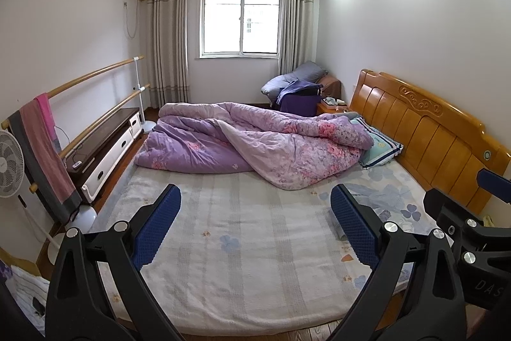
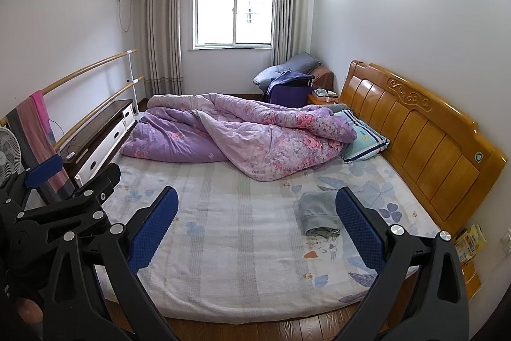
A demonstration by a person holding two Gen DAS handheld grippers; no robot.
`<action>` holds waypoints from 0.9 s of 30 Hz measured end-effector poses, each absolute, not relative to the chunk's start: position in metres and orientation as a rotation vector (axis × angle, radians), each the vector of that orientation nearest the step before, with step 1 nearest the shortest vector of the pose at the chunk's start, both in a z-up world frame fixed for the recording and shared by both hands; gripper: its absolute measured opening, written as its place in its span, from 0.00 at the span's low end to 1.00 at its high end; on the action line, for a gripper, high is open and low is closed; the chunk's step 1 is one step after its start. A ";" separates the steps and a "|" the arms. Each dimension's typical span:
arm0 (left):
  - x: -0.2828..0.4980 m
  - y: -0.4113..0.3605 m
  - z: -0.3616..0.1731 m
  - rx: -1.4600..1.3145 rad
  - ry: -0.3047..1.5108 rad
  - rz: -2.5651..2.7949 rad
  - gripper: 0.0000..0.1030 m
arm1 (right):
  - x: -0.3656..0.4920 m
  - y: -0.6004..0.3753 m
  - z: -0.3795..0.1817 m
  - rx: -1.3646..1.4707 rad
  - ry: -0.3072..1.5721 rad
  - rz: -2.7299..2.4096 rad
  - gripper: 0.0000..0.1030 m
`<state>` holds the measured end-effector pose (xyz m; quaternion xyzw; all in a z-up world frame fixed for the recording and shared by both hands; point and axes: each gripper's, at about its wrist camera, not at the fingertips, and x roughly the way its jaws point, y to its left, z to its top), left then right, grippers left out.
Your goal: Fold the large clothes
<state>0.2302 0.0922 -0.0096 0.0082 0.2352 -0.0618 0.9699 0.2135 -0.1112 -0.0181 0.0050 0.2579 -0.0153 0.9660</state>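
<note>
Holding both tools spread wide and empty, left tool [image 1: 255, 222] and right tool [image 2: 255, 221], I see 1 small grey folded garment [image 2: 317, 213] on the bed [image 2: 230, 245] near the headboard [image 2: 415, 130]. It looks soft and light; I would pinch its near edge. Bare sheet lies between it and the quilt [image 2: 242, 133].

Both wrist views face the bed [image 1: 255, 277] from its foot.

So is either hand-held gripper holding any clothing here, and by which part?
Nothing is held. The left hand-held gripper and right hand-held gripper are both open above the bed; the grey folded garment lies untouched.
</note>
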 end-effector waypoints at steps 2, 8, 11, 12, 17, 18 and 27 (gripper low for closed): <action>0.232 0.093 -0.011 0.019 0.476 -0.125 0.92 | 0.214 -0.111 -0.018 0.011 0.522 -0.031 0.93; 0.234 0.093 -0.012 0.022 0.484 -0.127 0.92 | 0.216 -0.113 -0.020 0.014 0.527 -0.025 0.93; 0.236 0.091 -0.013 0.031 0.486 -0.127 0.92 | 0.217 -0.113 -0.022 0.020 0.533 -0.021 0.93; 0.236 0.090 -0.013 0.035 0.486 -0.126 0.92 | 0.218 -0.115 -0.022 0.022 0.536 -0.020 0.93; 0.238 0.079 -0.017 0.045 0.478 -0.109 0.92 | 0.222 -0.121 -0.026 0.025 0.541 -0.015 0.93; 0.239 0.076 -0.018 0.042 0.483 -0.106 0.92 | 0.224 -0.123 -0.027 0.026 0.543 -0.012 0.93; 0.249 0.051 -0.022 0.055 0.502 -0.065 0.93 | 0.239 -0.156 -0.038 0.053 0.564 0.043 0.93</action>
